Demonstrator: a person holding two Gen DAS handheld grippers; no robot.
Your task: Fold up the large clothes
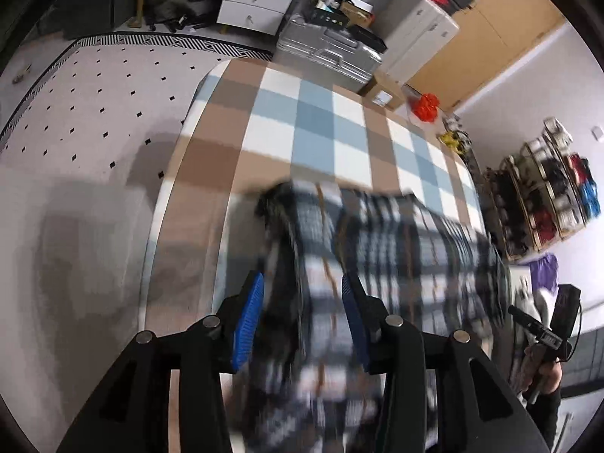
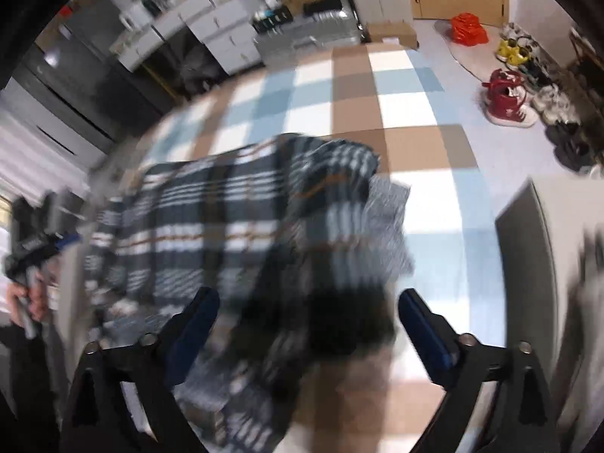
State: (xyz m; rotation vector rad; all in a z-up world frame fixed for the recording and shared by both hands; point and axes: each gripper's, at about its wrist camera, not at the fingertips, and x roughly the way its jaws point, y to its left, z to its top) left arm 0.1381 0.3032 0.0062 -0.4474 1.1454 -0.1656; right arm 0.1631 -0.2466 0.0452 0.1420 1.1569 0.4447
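A dark blue, white and brown plaid garment (image 1: 396,234) is draped over a brown, blue and white checked mat (image 1: 321,113), one bunched edge clamped in the left tongs (image 1: 302,317), another hanging untouched between the wide-apart right tongs (image 2: 307,328).

plaid garment (image 1: 377,249) motion-blurred, lower part cut off, shoe rack (image 1: 543,196) contents indistinct
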